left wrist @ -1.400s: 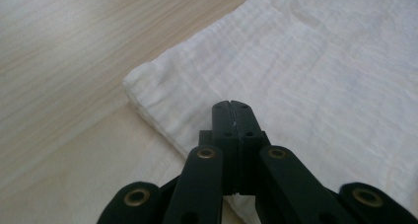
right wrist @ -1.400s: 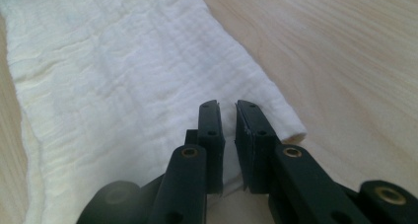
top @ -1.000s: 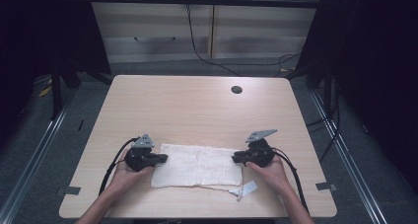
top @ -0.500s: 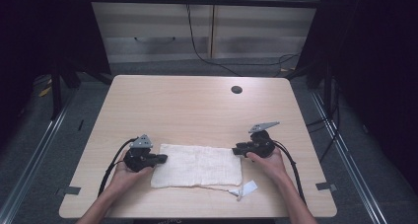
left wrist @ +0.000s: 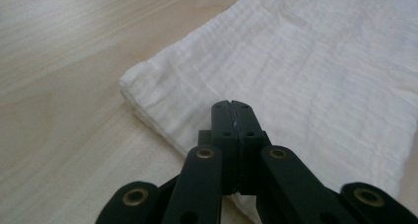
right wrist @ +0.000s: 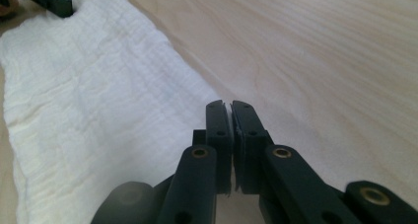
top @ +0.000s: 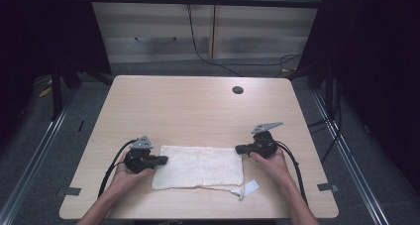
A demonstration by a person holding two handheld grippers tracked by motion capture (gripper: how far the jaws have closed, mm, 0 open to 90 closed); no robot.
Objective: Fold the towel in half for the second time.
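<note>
A white folded cloth lies flat near the front of the wooden table, with a small white tag at its front right corner. My left gripper lies at the cloth's left edge. In the left gripper view its jaws are pressed together over the cloth, and no fabric is visible between them. My right gripper sits at the cloth's far right corner. Its jaws have just been closing and now stand together beside the cloth's edge, with nothing seen between them.
A dark round hole sits in the tabletop toward the back right. A black cable trails from the left gripper toward the front edge. Dark curtains flank the table, and floor rails run along both sides.
The right hand has shifted a little away from the front edge, up along the cloth's right side to its far corner. The left hand and the cloth have stayed put.
</note>
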